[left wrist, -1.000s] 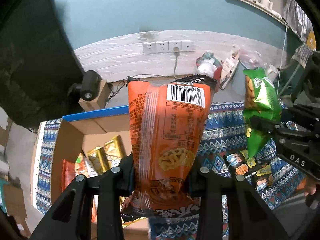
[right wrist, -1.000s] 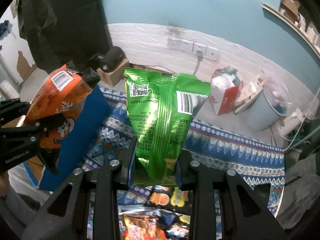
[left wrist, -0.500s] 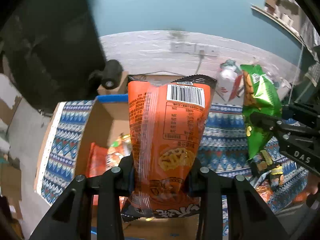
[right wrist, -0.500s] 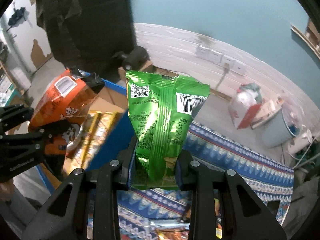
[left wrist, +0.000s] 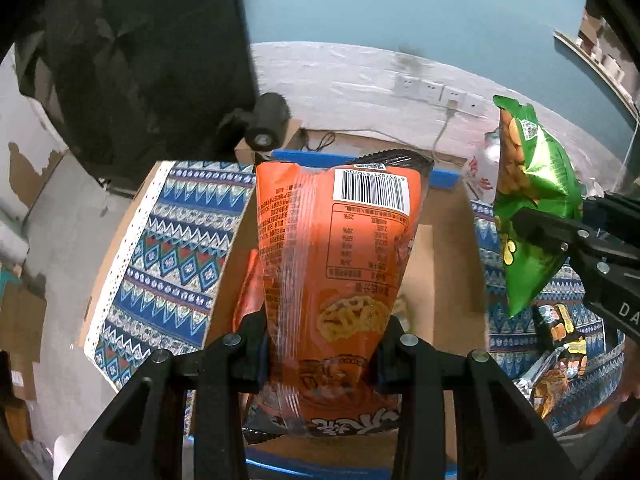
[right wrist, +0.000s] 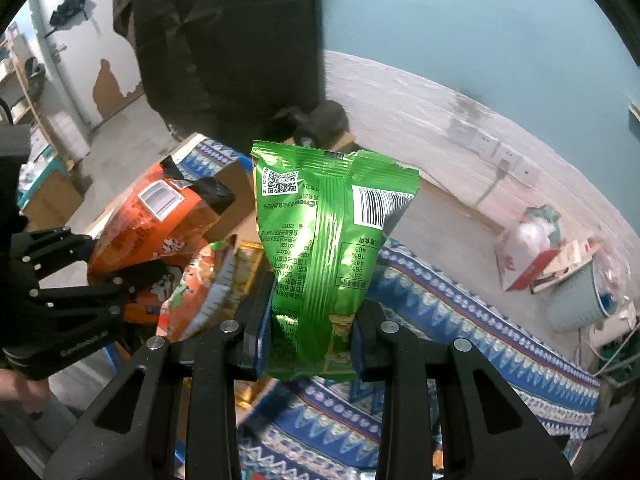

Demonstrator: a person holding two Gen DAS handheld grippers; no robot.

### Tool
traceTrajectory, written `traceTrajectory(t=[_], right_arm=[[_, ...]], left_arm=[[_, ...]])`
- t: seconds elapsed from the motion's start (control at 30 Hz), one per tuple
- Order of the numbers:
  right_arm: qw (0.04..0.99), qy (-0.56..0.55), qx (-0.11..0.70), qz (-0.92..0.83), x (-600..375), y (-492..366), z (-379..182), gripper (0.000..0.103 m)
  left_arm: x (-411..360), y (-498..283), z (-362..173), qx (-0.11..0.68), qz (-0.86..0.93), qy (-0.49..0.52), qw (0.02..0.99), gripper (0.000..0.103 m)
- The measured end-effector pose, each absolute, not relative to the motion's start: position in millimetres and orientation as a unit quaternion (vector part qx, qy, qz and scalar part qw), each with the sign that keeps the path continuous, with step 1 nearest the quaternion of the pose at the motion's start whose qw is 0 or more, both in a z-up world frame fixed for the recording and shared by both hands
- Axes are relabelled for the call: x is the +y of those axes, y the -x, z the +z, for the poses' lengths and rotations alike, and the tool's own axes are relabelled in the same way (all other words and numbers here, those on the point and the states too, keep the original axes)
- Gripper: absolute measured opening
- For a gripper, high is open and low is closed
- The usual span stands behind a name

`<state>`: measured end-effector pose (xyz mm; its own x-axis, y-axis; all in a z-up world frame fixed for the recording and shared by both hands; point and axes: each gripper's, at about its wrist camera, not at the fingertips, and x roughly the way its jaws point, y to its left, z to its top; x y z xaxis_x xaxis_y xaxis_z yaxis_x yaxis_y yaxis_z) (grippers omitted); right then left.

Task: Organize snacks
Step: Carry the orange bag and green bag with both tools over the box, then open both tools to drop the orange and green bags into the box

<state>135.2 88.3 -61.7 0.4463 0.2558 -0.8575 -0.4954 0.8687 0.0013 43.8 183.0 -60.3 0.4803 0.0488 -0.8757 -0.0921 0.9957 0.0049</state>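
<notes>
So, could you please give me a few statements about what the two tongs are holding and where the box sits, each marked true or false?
1. The left tongs are shut on an orange snack bag. True.
2. The right tongs hold a blue bag. False: they grip a green snack bag.
3. The cardboard box lies behind the orange snack bag in the left wrist view. True.
4. The cardboard box is empty. False: the right wrist view shows packets inside it.
5. The patterned cloth is plain white. False: it carries a blue zigzag design.
</notes>
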Motion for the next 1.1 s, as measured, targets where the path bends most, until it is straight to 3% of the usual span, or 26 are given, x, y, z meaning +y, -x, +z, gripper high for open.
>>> traceTrajectory(t=[0.23, 0.33, 0.4, 0.47, 0.97, 1.1], right_arm=[[0.828, 0.122, 0.492, 0.241, 113.0, -137.5, -76.5, 0.029], [0.821, 0.118, 0.502, 0.246, 120.5, -139.9, -85.0, 0.029], [0.816, 0.116, 0.509, 0.248, 124.6, -140.0, -90.1, 0.029], [0.813, 0.112, 0.514, 0.25, 126.8, -140.7, -94.1, 0.029], [0.798, 0.126, 0.53, 0.26, 138.0, -138.5, -110.3, 0.03], [0.802, 0.122, 0.524, 0.258, 133.8, -139.0, -106.2, 0.046]], left_arm=[[202.2, -45.0, -77.3, 0.534, 0.052, 0.04, 0.843, 0.038], [205.7, -45.5, -82.3, 0.543, 0.066, 0.033, 0.836, 0.046], [206.4, -45.0, -82.0, 0.542, 0.074, 0.025, 0.837, 0.065], [206.4, -44.0, -78.8, 0.534, 0.084, 0.017, 0.841, 0.071], [202.7, -40.4, -71.7, 0.532, 0.086, -0.004, 0.843, 0.072], [198.5, -40.2, -69.5, 0.532, 0.082, -0.006, 0.843, 0.072]])
